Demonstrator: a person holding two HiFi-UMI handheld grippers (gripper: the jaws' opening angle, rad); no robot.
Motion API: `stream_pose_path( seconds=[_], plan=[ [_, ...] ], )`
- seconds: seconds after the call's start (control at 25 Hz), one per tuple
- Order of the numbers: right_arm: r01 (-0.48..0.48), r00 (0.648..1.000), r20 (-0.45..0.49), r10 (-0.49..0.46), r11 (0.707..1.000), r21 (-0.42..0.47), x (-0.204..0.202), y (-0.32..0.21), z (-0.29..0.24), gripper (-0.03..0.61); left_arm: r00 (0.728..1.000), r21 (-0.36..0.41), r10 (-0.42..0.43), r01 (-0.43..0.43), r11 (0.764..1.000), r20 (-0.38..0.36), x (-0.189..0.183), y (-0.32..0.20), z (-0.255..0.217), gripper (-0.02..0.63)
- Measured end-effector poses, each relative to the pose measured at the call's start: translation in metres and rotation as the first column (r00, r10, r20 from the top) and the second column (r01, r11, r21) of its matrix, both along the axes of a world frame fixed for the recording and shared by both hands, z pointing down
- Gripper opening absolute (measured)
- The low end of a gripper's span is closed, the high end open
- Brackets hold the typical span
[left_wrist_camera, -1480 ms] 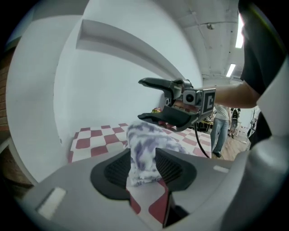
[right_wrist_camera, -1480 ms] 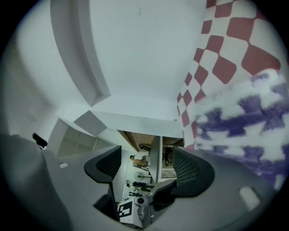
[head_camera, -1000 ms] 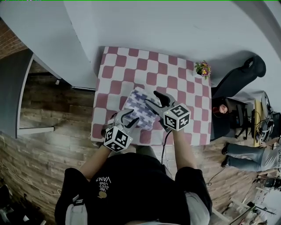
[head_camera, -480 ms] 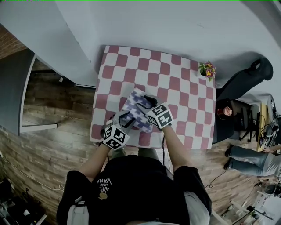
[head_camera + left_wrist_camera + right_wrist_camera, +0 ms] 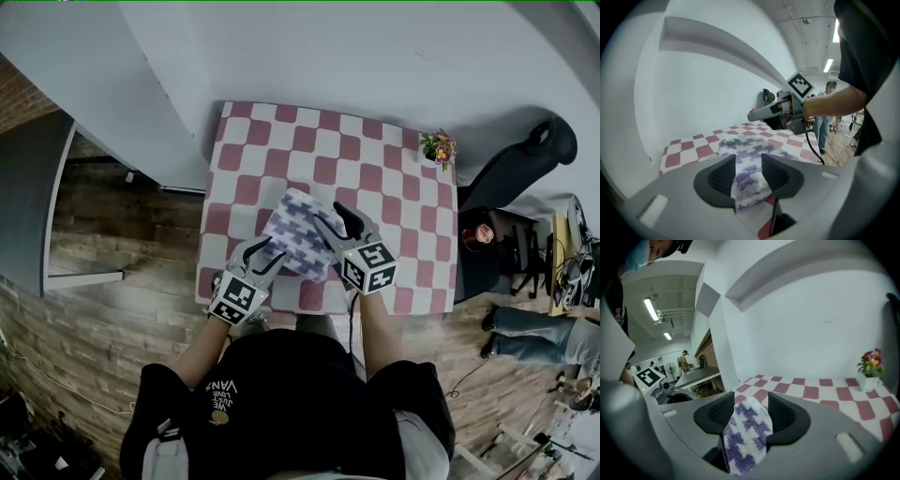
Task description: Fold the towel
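One towel (image 5: 298, 231), one table (image 5: 281, 141), one flowerpot (image 5: 435, 148), two grippers (left gripper (image 5: 269, 247), right gripper (image 5: 327, 212))

Your black shirt (image 5: 281, 412): white print (image 5: 222, 389) on the chest, upside down to the head view. The biggest word starts "VAN"; its last letter is unclear. Smaller lines sit beside it. One looks like "LIVE", the rest are too small to read.

Cube (image 5: 234, 300) on your left gripper (image 5: 265, 251): square black-and-white markers, coded blocks only, not readable as letters or figures. Cube (image 5: 369, 267) on your right gripper (image 5: 330, 216): same kind of marker. The left gripper view shows it face-on, a white square with a black block pattern.
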State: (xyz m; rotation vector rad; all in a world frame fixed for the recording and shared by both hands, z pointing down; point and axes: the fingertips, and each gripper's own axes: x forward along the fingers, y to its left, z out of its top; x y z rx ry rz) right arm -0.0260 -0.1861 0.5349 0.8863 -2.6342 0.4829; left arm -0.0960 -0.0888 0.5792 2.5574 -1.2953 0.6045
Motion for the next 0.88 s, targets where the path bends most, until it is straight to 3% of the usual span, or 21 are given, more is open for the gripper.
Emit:
stream_pose_path(
  seconds=[0.16, 0.4, 0.72, 0.88],
  plan=[
    [-0.177, 0.982, 0.076, 0.174, 0.984, 0.036, 0.033, 0.021, -0.023, 0.23, 0.999, 0.04, 0.003, -0.001, 0.999, -0.034, -0.011, 0.011, -0.018, 0.145],
    [-0.319, 0.945, 0.099, 0.311, 0.944, 0.086, 0.056, 0.067, -0.039, 0.192, 0.997, 0.076, 0.058, -0.054, 0.996, -0.052, -0.018, 0.029, -0.033, 0.144],
    [-0.41, 0.912, 0.063, 0.405, 0.896, 0.171, 0.079, 0.116, -0.057, 0.006, 0.997, 0.135, 0.048, -0.039, 0.99, -0.064, -0.027, 0.045, -0.057, 0.14],
    [-0.386, 0.922, 0.053, 0.383, 0.904, 0.186, 0.09, 0.128, -0.061, 0.006, 0.999, 0.183, 0.011, -0.002, 0.983, -0.049, -0.023, 0.057, -0.077, 0.05]
  ],
)
